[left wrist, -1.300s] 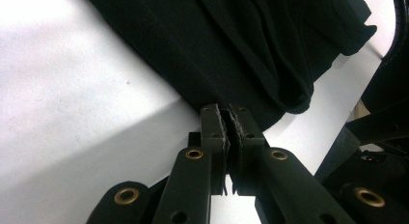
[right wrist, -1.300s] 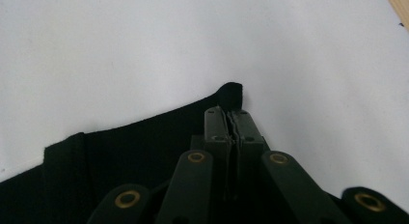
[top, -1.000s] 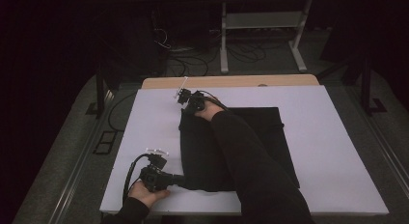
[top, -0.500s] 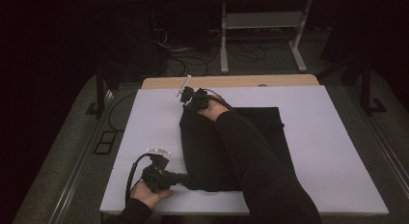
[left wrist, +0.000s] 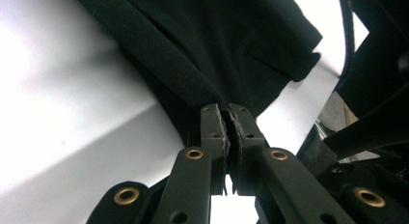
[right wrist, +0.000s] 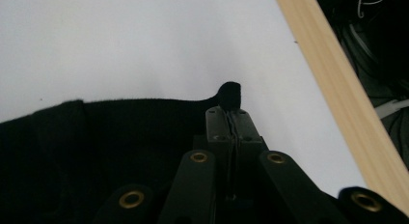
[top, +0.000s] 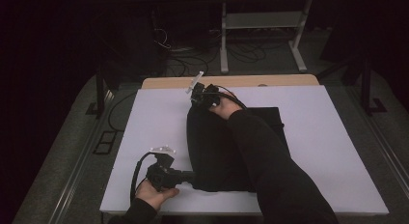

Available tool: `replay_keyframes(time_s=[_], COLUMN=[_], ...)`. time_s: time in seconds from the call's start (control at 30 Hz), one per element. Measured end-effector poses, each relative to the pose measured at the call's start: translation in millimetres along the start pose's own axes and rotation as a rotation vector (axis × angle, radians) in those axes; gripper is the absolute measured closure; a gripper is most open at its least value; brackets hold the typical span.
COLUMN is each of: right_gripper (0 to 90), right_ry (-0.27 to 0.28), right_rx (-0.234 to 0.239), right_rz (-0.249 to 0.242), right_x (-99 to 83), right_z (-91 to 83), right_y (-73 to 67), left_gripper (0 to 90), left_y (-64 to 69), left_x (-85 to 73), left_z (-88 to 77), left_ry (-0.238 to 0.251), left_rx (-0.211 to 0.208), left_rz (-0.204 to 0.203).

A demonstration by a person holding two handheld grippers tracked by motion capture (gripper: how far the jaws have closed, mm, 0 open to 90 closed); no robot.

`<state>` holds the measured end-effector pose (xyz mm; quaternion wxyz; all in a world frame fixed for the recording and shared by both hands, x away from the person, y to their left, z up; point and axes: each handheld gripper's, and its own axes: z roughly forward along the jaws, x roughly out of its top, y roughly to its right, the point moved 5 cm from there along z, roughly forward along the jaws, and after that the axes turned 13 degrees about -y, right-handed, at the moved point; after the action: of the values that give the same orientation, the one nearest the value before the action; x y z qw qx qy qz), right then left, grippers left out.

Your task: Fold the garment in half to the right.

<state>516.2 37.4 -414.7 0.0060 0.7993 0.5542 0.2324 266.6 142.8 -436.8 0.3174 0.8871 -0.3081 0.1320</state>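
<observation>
A black garment (top: 217, 147) lies on the white table top (top: 313, 151). My left gripper (top: 190, 176) is at the garment's near left corner, shut on its hem. In the left gripper view the two jaws (left wrist: 226, 119) pinch the dark cloth (left wrist: 202, 50), which stretches away from them. My right gripper (top: 195, 99) is at the far left corner of the garment, also shut on the cloth. In the right gripper view its jaws (right wrist: 230, 117) clamp a small fold of black fabric (right wrist: 229, 93) lifted off the white surface. The right sleeve (top: 270, 166) covers part of the garment.
A wooden strip (top: 241, 81) runs along the table's far edge, also seen as a wooden strip (right wrist: 347, 103) in the right gripper view. A metal stand (top: 263, 35) and cables (top: 169, 45) are on the dark floor beyond. White surface lies open left and right of the garment.
Both grippers have risen a little with the cloth. The right gripper has lifted the far corner and drawn it slightly away; the garment's left edge has pulled taut.
</observation>
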Motion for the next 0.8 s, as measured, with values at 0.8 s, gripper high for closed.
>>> replay_keyframes(time_s=[0.8], right_gripper=[87.3], right_ry=[0.046], right_rx=[-0.059], right_rz=[0.057], right_x=[-32.0], right_z=[-36.6], right_y=[27.0], left_gripper=[84.9], left_y=[48.3], left_x=[49.9], left_z=[14.3], left_ry=[0.011], left_rx=[-0.051], left_rz=[0.124])
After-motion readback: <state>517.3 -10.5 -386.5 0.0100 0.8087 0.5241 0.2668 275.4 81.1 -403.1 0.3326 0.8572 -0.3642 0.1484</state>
